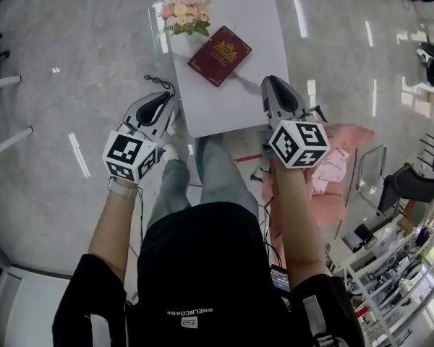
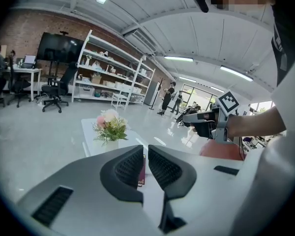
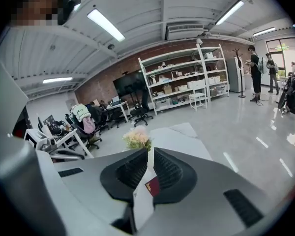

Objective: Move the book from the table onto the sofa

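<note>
- Table (image 1: pixel 231 103) first: white, directly ahead of the person, and it bears the book, so none of the task looks done yet.
- Sofa, as I judge the pink seat (image 1: pixel 351 136) low on the person's right, has no book on what shows of it; the grasp, the lift and the carry to the right all remain.
- Arms are both stretched forward from the body, forearms bare, roughly side by side with the person's legs between them.
- Left gripper (image 1: pixel 161 98) points forward and slightly down at the table's near left corner; its jaws are pressed together with nothing between them.
- Right gripper (image 1: pixel 276 87) points the same way at the near right edge, jaws likewise closed and empty.
- Book (image 1: pixel 219 55), dark red with a gold emblem, lies flat and askew mid-table, ahead of both grippers and between their lines, touched by neither.
- Flowers (image 1: pixel 186 16) stand just beyond the book's left corner.
</note>
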{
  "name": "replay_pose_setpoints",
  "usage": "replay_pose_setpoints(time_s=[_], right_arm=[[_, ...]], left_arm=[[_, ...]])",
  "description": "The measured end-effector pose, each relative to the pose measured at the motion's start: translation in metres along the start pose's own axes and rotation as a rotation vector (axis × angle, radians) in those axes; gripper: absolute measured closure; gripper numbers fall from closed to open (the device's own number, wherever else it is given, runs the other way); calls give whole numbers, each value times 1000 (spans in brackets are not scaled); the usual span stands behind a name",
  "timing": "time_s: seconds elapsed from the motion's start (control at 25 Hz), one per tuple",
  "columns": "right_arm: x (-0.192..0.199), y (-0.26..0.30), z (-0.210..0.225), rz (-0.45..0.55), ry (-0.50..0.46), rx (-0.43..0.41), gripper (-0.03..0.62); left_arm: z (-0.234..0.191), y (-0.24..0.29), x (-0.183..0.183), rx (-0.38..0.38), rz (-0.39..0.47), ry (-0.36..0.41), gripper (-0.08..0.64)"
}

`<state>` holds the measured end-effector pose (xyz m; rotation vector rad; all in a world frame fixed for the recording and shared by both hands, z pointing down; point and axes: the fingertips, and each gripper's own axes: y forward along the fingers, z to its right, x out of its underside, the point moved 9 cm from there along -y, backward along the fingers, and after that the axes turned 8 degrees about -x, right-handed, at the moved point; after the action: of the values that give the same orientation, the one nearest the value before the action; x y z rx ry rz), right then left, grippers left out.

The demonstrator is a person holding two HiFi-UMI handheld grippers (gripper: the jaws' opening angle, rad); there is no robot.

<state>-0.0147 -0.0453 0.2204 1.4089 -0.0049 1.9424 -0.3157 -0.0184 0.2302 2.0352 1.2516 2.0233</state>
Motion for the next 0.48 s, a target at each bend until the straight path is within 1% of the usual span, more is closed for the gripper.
replay_pose_setpoints(time_s=[0.2, 0.36, 0.48], right_arm=[[15, 36, 41, -75, 1, 6, 549], [28, 70, 67, -150, -19, -18, 498], [44, 99, 87, -216, -29, -37, 466]], left_arm=[[-11, 42, 29, -9, -37, -23, 505], [-21, 73, 53, -12, -77, -34, 442], [-27, 96, 71, -34, -97, -45, 402]])
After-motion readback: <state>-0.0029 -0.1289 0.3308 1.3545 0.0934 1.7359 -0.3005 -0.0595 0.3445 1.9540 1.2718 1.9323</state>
